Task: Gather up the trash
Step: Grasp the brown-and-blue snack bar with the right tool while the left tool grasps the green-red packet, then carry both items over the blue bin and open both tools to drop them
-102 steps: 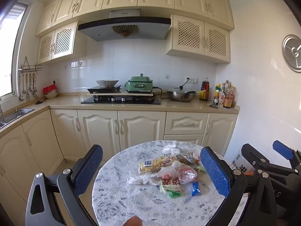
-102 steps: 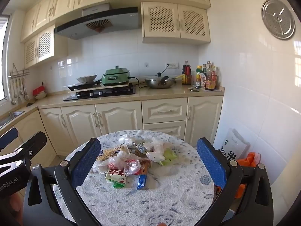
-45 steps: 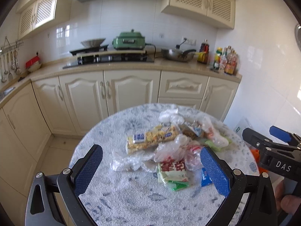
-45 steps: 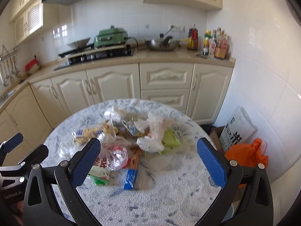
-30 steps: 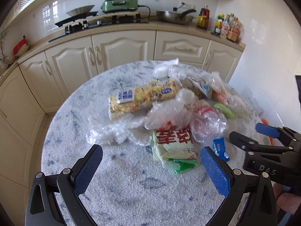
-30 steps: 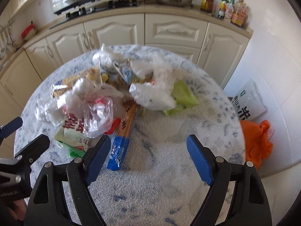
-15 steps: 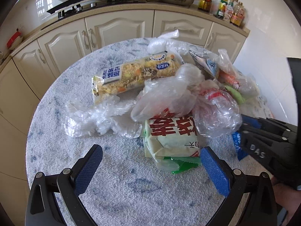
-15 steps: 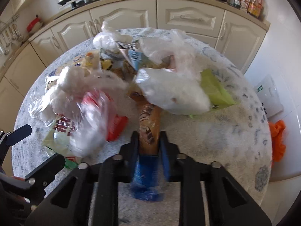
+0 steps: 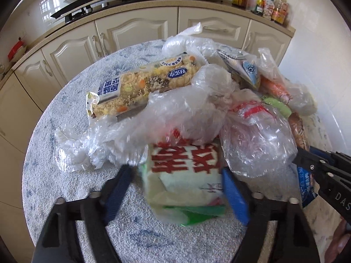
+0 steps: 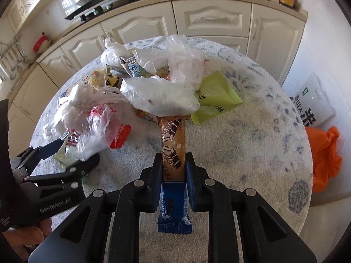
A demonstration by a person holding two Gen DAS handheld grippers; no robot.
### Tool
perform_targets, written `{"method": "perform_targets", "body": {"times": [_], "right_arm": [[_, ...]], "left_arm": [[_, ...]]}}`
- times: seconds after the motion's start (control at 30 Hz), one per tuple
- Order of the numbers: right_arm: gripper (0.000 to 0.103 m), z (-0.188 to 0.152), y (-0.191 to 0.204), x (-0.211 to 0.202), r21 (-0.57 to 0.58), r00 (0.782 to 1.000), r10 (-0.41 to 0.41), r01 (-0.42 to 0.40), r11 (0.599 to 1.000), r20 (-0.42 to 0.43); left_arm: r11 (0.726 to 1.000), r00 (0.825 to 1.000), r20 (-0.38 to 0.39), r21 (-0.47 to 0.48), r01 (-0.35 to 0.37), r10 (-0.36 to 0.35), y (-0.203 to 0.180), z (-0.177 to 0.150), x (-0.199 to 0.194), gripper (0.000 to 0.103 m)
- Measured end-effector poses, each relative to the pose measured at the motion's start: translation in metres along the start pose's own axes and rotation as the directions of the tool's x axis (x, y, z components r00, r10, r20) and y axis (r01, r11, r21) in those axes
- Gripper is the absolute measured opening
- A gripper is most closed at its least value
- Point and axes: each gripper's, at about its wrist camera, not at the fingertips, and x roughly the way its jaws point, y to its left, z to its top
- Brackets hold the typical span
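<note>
Your right gripper [image 10: 172, 171] is clamping the long brown-and-blue snack wrapper [image 10: 173, 151], a grip only the right wrist view is showing in full. Your left gripper [image 9: 179, 188] is closing its jaws around the white packet with red characters [image 9: 186, 171], its pads not yet pressing. Both are lying in the litter on the round blue-speckled table [image 10: 252, 131], before cream kitchen cabinets [image 10: 210, 19].

**Twin black grippers, blue-padded**

Left gripper [image 9: 178, 188]: matte black linkage arms with silver pivot screws, and rectangular blue textured pads [image 9: 234, 194] on its fingers. Seen from the right, its side carries white "GenRobot.AI" lettering. Right gripper [image 10: 173, 175]: the same black frame, silver screws and blue pads [image 10: 190, 184], marked "DAS" in white. Bare fingers [image 10: 26, 234] show near the left handle.
</note>
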Motion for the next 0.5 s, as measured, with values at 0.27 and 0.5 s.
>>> {"method": "perform_targets", "body": {"times": [0.27,0.5], "right_arm": [[0.02,-0.016,-0.014,-0.01,0.047,0.999,0.043,-0.043,0.998,0.01],[0.02,-0.032,-0.034,-0.026,0.094,0.998,0.051,-0.054,0.994,0.031]], "left_arm": [[0.996,0.996,-0.002,-0.003,0.087,-0.087,0.015,-0.022,-0.006,0.063],[0.99,0.99,-0.014,0.016,0.14,-0.14,0.01,-0.047,-0.012,0.063]]}}
